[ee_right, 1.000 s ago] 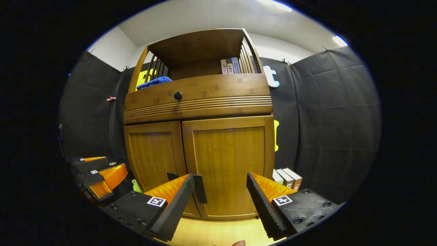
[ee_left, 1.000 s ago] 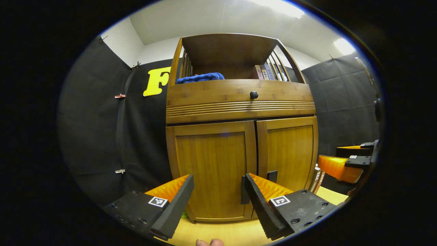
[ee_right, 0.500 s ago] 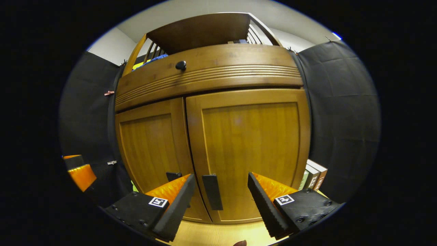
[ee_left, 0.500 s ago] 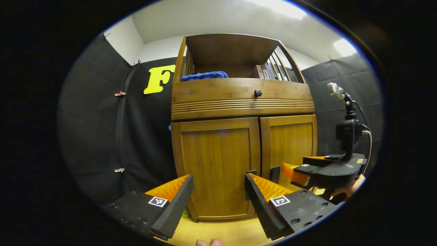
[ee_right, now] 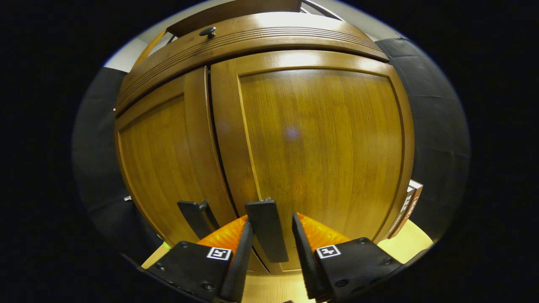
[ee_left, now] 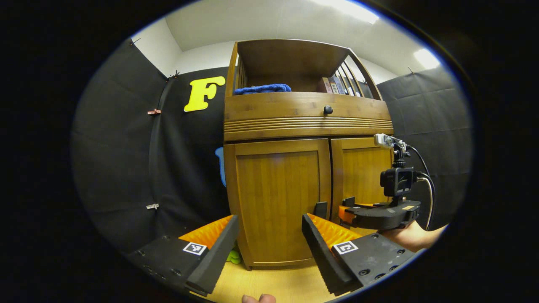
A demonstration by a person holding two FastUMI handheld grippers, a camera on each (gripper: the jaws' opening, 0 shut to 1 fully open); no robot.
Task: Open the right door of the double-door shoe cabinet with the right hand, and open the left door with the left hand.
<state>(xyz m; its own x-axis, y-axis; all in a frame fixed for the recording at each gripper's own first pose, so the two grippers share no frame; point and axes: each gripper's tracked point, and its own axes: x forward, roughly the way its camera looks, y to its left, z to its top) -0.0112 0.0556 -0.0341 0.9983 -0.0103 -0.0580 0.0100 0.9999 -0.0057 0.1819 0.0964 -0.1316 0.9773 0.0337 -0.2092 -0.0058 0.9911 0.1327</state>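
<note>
I have the right gripper (ee_right: pixel 271 248) low centre, jaws apart straddling the right door's handle (ee_right: pixel 266 229), so next I'd clamp and pull, while the left gripper (ee_left: pixel 269 248) waits, jaws apart, short of the left door (ee_left: pixel 276 202).

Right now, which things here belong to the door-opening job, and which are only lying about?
For the job: right door handle, left door handle, right gripper, left gripper.

Lying about: blue towel, shelf books, floor books, drawer knob.
</note>
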